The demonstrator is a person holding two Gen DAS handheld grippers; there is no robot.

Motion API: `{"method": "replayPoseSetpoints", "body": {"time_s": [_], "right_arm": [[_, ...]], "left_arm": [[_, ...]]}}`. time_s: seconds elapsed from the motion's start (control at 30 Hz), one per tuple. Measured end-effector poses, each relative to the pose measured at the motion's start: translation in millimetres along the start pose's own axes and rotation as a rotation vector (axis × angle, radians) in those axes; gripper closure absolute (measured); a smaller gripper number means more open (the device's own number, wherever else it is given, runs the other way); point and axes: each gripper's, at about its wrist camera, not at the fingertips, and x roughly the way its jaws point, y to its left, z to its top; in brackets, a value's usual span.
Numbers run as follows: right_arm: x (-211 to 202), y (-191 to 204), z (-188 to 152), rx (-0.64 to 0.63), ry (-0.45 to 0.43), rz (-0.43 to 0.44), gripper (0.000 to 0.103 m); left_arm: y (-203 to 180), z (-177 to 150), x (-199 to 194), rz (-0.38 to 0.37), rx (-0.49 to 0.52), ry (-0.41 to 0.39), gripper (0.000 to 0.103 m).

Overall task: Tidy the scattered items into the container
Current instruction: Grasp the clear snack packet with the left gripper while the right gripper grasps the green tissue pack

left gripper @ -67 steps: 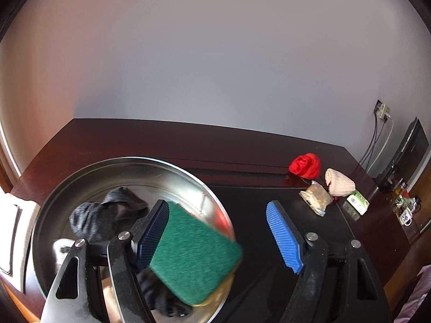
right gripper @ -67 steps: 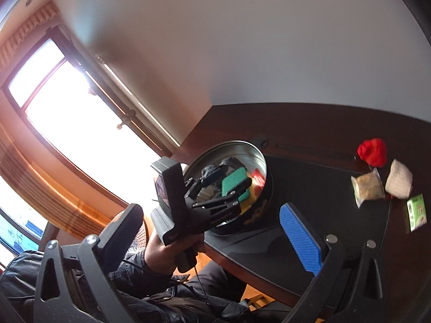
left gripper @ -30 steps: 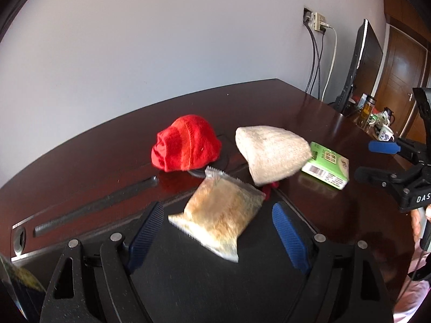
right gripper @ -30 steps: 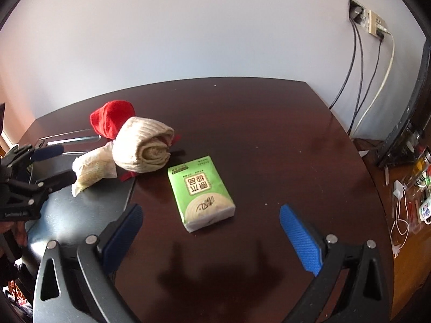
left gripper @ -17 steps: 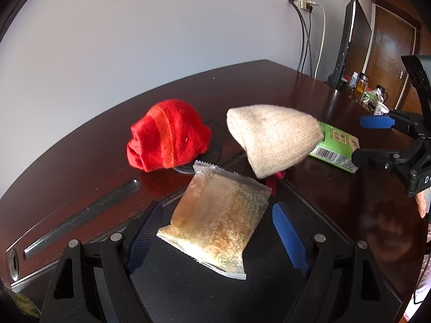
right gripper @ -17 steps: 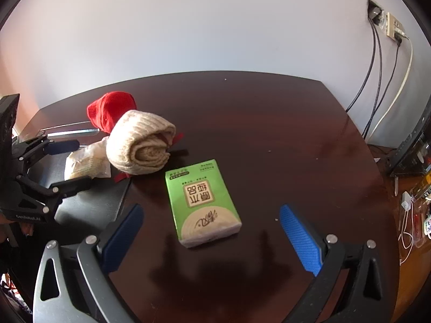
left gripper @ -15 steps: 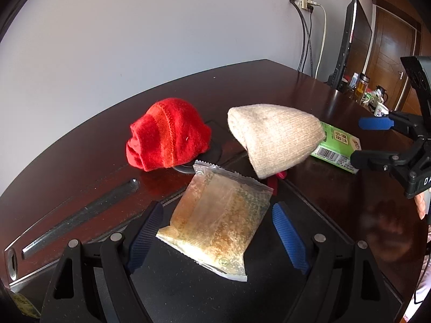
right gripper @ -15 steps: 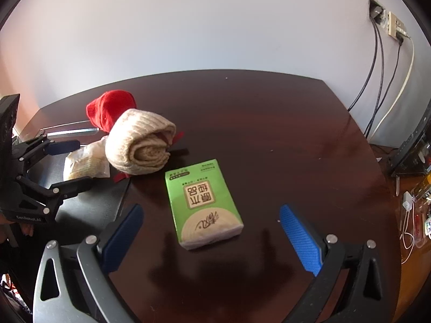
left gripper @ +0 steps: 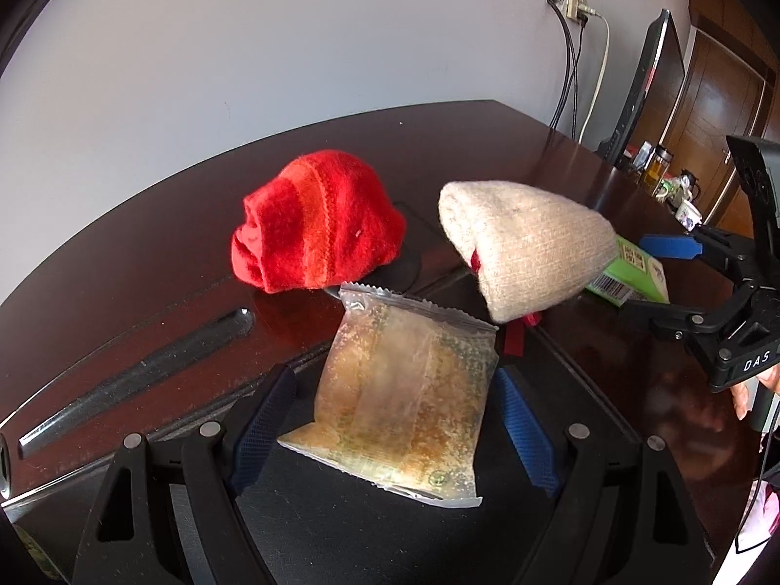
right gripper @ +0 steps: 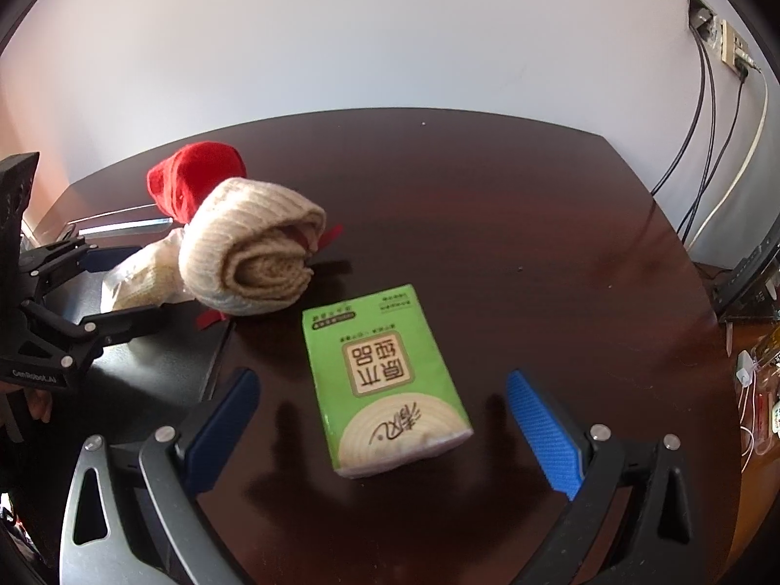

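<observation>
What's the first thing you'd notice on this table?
Probably the bright red knitted bundle at the back of the dark table, with a rolled cream sock right beside it. Nearer, a green tissue pack lies flat between the right tool's open blue fingers.

Two handheld grippers, both angled steeply downward. The left gripper [left gripper: 395, 419] has its blue-padded fingers [left gripper: 263, 421] spread wide apart, gripping nothing. The right gripper [right gripper: 385, 431] also has its fingers [right gripper: 543, 438] spread wide, gripping nothing. A person's fingertips [left gripper: 743, 390] show at the right gripper's handle.
</observation>
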Motion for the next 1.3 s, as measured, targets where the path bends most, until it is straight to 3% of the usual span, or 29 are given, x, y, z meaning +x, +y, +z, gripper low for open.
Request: {"method": "replayPoseSetpoints", "body": {"time_s": [0.3,0.5,0.67,0.73,0.8,0.93,1.3], "right_arm": [[4,-4,1,0.003,0.007,0.023,0.0],[7,-7,0,0.006,0.016,0.026,0.007],[4,-6,0,0.005,0.002,0.022,0.028],[1,-5,0,0.002,0.0,0.026,0.045],[0,-4,-1,0.0,0.004,0.033,0.052],[-4,-3,-5,-0.001,0.007,0.045,0.052],[-30,-15,-20,0.087,-0.038,0.073,0.052]], "left_arm": [[1,0,0,0.008,0.004,0.002,0.022],[3,1,1,0.011,-0.007,-0.004,0.027],[6,1,-1,0.01,-0.028,-0.014,0.035],[6,1,-2,0.008,-0.032,-0.015,0.035],[6,0,-3,0.006,-0.032,-0.017,0.036],[3,-2,-5,-0.009,-0.033,-0.022,0.043],[-8,-11,-34,-0.008,-0.024,-0.051,0.043]]}}
